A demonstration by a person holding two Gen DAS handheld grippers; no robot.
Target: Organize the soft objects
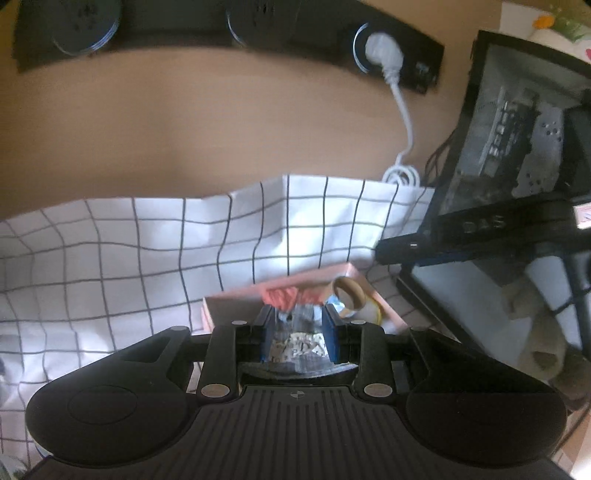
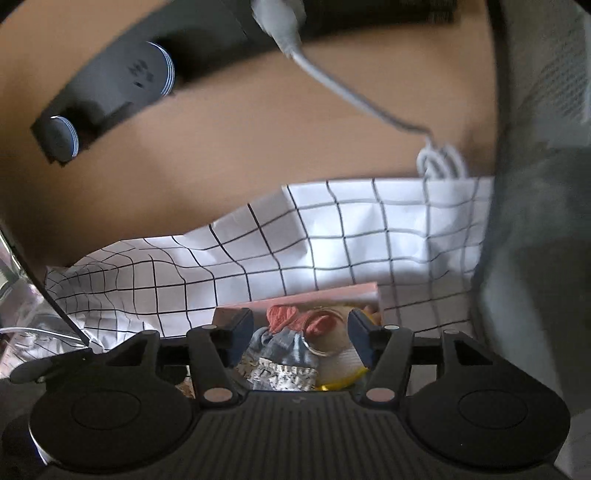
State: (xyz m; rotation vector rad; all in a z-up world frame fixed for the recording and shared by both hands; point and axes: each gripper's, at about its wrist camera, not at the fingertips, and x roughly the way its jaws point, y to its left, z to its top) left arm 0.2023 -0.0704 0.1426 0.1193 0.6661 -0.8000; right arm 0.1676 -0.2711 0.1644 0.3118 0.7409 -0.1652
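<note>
A pink box (image 1: 229,301) lies on the checked cloth and holds soft items. In the left wrist view my left gripper (image 1: 298,325) is shut on a blue and white patterned cloth doll (image 1: 299,345) at the box's near edge. A coral knitted piece (image 1: 282,297) and a cardboard roll (image 1: 349,295) lie in the box behind it. In the right wrist view my right gripper (image 2: 295,332) is open above the same box (image 2: 332,291), its fingers on either side of the blue cloth doll (image 2: 280,354), the coral knitted piece (image 2: 295,317) and a metal ring (image 2: 317,347).
A white checked cloth (image 1: 110,258) covers the table up against a tan wall. A black power strip (image 1: 258,33) with a white plug and cable (image 1: 399,103) hangs on the wall. A dark monitor (image 1: 509,147) stands at the right, with a beige plush toy (image 1: 543,332) below it.
</note>
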